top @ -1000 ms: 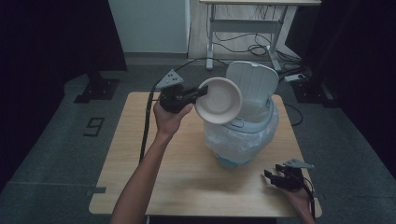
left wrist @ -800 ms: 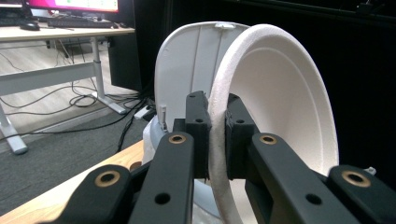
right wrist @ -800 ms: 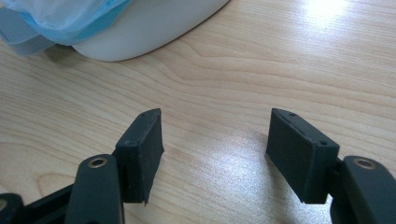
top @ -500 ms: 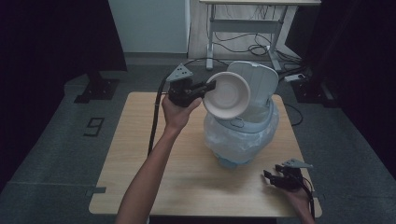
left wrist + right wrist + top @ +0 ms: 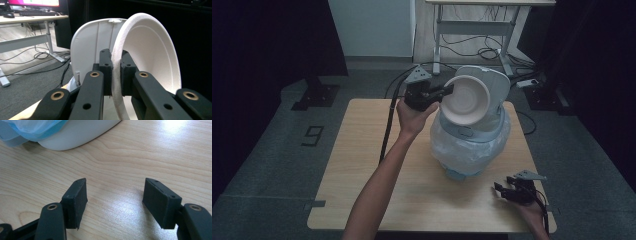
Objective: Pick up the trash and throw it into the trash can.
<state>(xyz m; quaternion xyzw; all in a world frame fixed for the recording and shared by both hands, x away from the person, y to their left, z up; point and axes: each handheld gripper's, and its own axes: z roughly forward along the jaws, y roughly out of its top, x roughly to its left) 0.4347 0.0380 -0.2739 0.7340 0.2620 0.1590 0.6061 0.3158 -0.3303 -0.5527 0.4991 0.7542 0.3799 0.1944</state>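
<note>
Bowl (image 5: 467,100) above the bin (image 5: 469,142), on the table (image 5: 362,165).

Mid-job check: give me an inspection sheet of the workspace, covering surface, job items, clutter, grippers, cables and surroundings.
Surface: light wooden table, bare around the bin.
Job's things: white foam bowl held on edge above the bin; white bin with a clear bag liner, its lid raised upright.
Clutter: nothing seen.
Grippers: left gripper shut on the bowl's rim, fingers pressing both sides; right gripper open and empty, low over the table's near right corner.
Cables: left gripper's black cable trails across the table's left part; loose cables on the floor behind.
Surroundings: desk frame beyond, dark curtains on both sides.
</note>
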